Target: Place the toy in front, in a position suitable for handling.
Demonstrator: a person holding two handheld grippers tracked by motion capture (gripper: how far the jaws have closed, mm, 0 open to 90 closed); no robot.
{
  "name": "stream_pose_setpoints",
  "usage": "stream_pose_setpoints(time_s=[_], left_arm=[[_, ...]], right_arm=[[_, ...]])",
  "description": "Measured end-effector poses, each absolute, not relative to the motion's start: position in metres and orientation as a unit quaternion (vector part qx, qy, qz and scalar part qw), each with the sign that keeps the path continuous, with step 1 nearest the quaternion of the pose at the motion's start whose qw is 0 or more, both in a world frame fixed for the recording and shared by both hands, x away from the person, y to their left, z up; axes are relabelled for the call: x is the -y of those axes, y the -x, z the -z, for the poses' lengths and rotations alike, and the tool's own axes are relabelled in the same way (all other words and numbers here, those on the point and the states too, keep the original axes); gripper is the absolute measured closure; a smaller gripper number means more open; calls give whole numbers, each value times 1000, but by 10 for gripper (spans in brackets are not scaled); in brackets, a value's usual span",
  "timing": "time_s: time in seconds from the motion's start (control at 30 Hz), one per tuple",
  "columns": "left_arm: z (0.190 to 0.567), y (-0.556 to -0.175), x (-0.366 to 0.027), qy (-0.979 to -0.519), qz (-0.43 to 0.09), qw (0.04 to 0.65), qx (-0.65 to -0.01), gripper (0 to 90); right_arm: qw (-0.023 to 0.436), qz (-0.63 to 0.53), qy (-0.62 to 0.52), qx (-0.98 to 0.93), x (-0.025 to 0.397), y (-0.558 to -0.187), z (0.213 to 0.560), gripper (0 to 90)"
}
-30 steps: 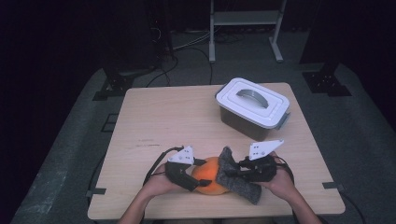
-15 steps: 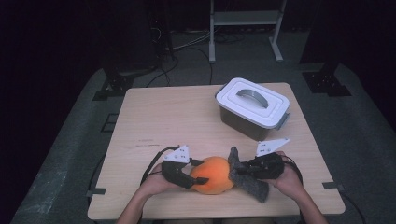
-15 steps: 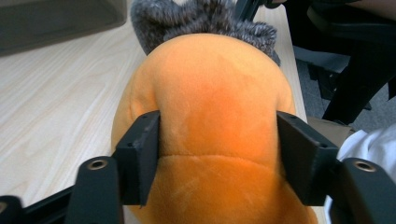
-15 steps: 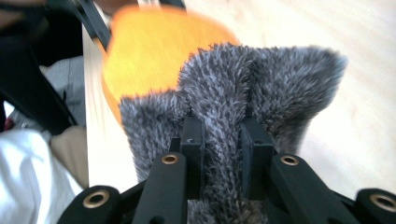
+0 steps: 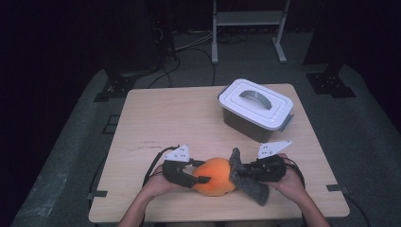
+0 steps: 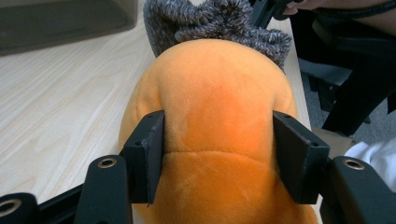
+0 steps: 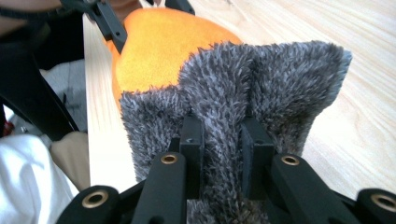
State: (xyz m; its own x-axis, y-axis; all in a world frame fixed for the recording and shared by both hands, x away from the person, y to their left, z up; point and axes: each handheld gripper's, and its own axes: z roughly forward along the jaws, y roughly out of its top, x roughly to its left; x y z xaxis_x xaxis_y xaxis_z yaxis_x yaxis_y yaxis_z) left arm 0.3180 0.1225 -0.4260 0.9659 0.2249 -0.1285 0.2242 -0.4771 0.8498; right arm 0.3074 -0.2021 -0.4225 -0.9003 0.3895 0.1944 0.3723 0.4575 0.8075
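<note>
Orange plush point(image 6: 219, 116): soft, light; left gripper point(image 6: 219, 156) squeezes its middle. Right gripper point(image 7: 223, 154) pinches the grey fuzzy cover point(image 7: 261, 88) (stretchy, likely).

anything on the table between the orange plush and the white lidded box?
No. In the high view, only bare table wood separates the orange plush from the white lidded box; the grey fuzzy cloth lies at the plush's right end.

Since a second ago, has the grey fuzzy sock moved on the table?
Yes. The grey fuzzy sock, clamped in the right gripper, has slid right along the table's near edge, off the orange plush, judged against the white lidded box, which stays put.
</note>
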Motion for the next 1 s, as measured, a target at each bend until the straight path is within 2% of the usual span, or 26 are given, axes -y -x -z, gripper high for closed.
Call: stream_pose_setpoints(time_s=[0.13, 0.2, 0.3, 0.37, 0.57, 0.63, 0.73, 0.83, 0.93, 1.0], left_arm=[[426, -318, -122, -858, -1, 496, -130, 418], [426, -318, -122, -858, -3, 496, -131, 420], [425, -317, -121, -859, -8, 495, -129, 421], [424, -316, -119, -860, -6, 494, -128, 418], [421, -311, -112, -868, -4, 487, -98, 344], [420, -310, -110, -869, -5, 486, -95, 276], [414, -307, -107, -868, -13, 490, -85, 201], [411, -309, -104, -868, -12, 487, -100, 150], [421, -312, -102, -873, 12, 474, -115, 129], [425, -312, -103, -872, 10, 477, -112, 191]], right_arm=[[7, -521, -202, -829, 195, -303, 407, 734], [15, -506, -191, -841, 188, -301, 408, 727], [-2, -496, -197, -845, 187, -303, 415, 727], [10, -480, -205, -853, 191, -304, 415, 727], [10, -503, -200, -841, 189, -298, 405, 722], [13, -486, -190, -853, 184, -298, 409, 724], [-28, -483, -184, -856, 185, -300, 416, 721], [-31, -477, -171, -862, 185, -297, 417, 720], [-32, -475, -169, -863, 186, -297, 417, 722], [-33, -476, -172, -862, 186, -298, 416, 729]])
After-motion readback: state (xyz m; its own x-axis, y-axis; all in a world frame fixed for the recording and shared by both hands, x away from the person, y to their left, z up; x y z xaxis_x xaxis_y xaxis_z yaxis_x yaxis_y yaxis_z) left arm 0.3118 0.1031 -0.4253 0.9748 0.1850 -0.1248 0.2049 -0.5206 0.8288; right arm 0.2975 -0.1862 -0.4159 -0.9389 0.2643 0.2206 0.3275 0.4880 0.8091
